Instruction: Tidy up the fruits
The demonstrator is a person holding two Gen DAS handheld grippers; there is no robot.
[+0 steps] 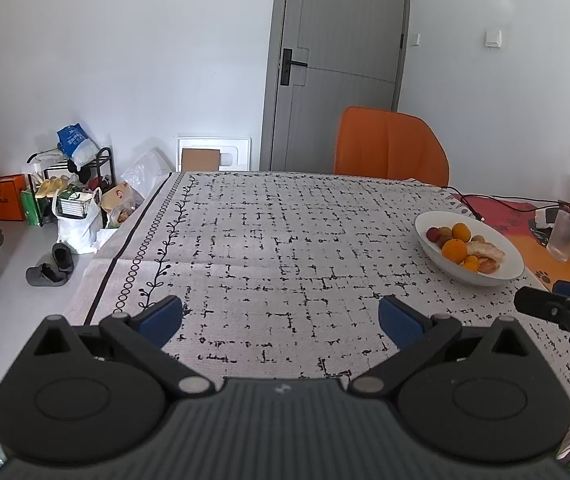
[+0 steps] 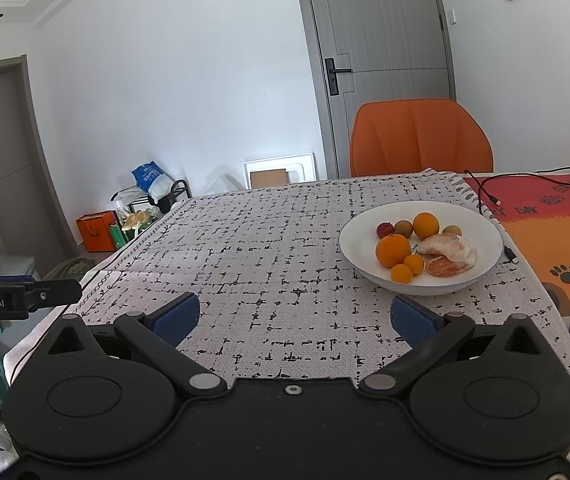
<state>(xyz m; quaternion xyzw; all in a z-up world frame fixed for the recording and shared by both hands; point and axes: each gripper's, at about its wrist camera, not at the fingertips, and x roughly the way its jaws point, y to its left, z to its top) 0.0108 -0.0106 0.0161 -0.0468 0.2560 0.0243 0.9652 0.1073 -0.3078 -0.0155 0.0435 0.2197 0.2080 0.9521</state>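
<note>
The jaws of the left gripper (image 1: 281, 316) stand wide apart with nothing between them, over bare patterned cloth near the tabletop's (image 1: 245, 232) front edge; the right gripper (image 2: 295, 316) is the same, its jaws spread and empty, just short of the white bowl (image 2: 355, 236); that bowl sits toward the tabletop's right side, close to the seam with the orange mat (image 2: 545, 232); in it lie 2 larger oranges (image 2: 392, 250), 2 small orange fruits (image 2: 401, 273), a red fruit (image 2: 384, 229), 2 brownish ones (image 2: 403, 227) and peeled citrus segments (image 2: 449, 254); no fruit shows loose on the cloth, so the gathering looks finished, or sorting has not begun; I cannot tell which.
</note>
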